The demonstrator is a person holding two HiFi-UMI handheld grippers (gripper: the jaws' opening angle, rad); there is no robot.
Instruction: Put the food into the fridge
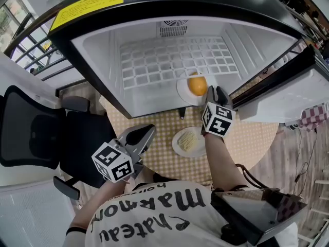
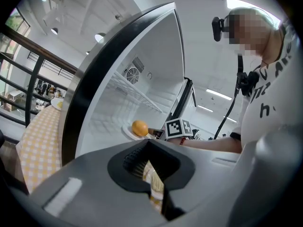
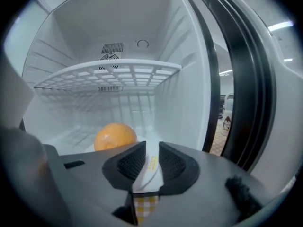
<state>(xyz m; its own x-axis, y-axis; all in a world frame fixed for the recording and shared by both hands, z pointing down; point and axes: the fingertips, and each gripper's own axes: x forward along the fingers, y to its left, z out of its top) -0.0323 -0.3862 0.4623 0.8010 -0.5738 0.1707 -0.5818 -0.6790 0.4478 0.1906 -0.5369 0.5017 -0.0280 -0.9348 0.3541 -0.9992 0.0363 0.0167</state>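
An orange (image 1: 197, 85) sits on a white plate (image 1: 181, 89) at the front right of the open fridge's floor. My right gripper (image 1: 216, 93) is at that plate's right edge. In the right gripper view its jaws (image 3: 152, 148) stand a little apart, with the plate's white rim (image 3: 151, 167) showing in the narrow gap and the orange (image 3: 115, 135) just beyond. A second plate (image 1: 177, 144) with pale yellow food (image 1: 189, 140) rests on the table. My left gripper (image 1: 146, 135) hovers left of it, its fingertips together and nothing in them.
A white wire shelf (image 1: 175, 60) spans the fridge above the orange. The fridge door (image 1: 288, 94) hangs open on the right. A black office chair (image 1: 31, 133) stands at the left. The round table (image 1: 247, 138) has a yellow checked cloth.
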